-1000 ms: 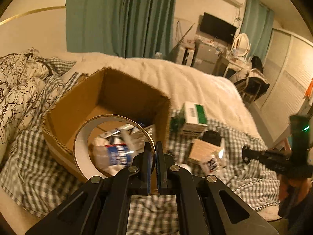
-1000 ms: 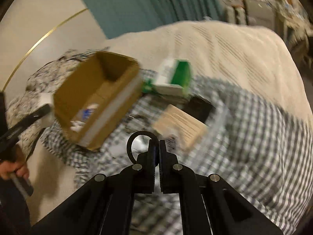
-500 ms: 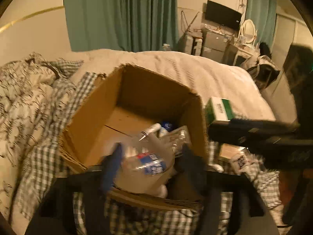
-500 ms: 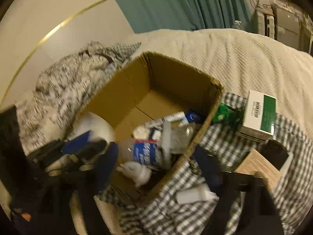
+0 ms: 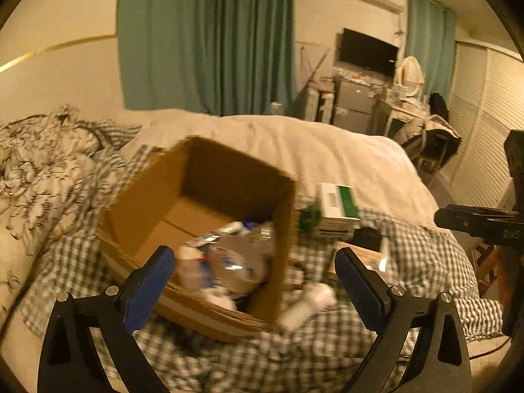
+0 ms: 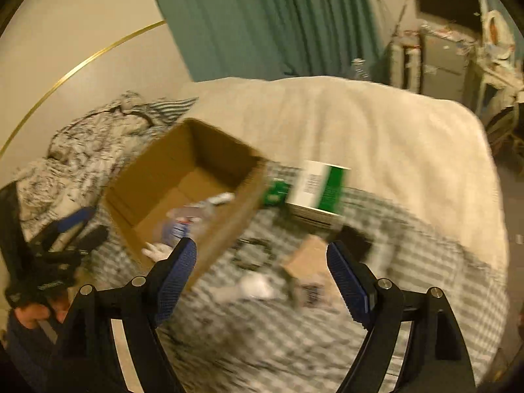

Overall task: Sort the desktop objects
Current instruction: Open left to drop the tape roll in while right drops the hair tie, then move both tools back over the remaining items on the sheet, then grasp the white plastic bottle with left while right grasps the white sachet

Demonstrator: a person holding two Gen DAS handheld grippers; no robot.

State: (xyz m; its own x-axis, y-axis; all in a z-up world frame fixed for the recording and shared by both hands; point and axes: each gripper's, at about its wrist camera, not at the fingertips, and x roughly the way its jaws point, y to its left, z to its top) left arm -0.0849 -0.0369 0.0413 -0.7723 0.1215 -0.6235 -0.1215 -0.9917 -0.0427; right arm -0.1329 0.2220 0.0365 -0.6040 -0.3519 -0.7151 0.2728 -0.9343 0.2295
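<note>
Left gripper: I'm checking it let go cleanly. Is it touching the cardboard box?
Cannot tell. In the left wrist view the left gripper is open with the cardboard box blurred behind its fingers; neither view shows a gap or contact plainly.

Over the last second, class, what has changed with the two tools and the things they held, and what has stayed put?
Both tools have opened. The left tool let go of the tape roll it was clamping; the roll is no longer seen. The right tool released the black ring, now lying on the checked cloth. The cardboard box and green-and-white box stayed in place.
</note>
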